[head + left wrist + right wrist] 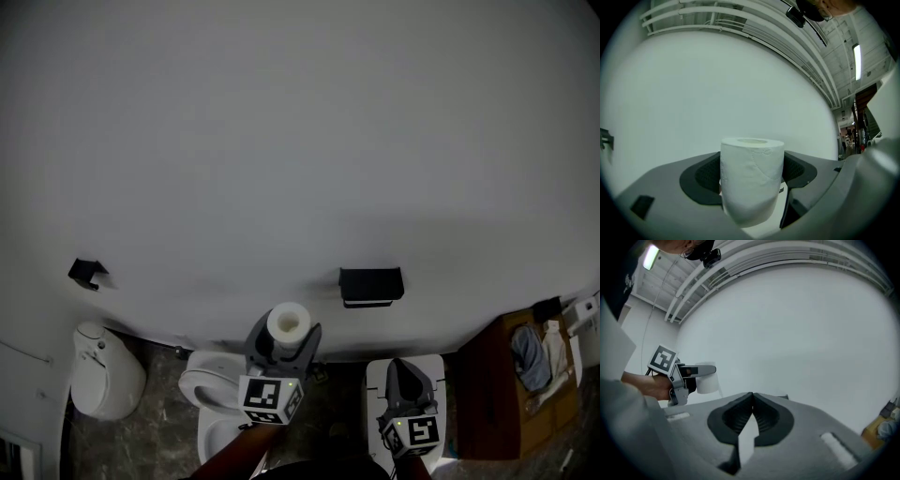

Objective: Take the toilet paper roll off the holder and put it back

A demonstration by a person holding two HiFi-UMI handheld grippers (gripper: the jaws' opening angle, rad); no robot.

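My left gripper (283, 339) is shut on a white toilet paper roll (288, 323), held upright with its core hole facing up. In the left gripper view the roll (751, 180) fills the space between the dark pads. A black holder (371, 285) is fixed to the white wall, to the right of the roll and apart from it. My right gripper (407, 373) hangs below the holder, shut with nothing in it; in its own view the jaws (752, 397) meet at the tips. The right gripper view also catches the left gripper (686, 376) with the roll (707, 378).
A white toilet (211, 389) stands below the left gripper. A white bin (105, 370) sits at the left, with a small black wall hook (86, 273) above it. A white box (386, 384) lies under the right gripper. A brown cardboard box (511, 384) stands at the right.
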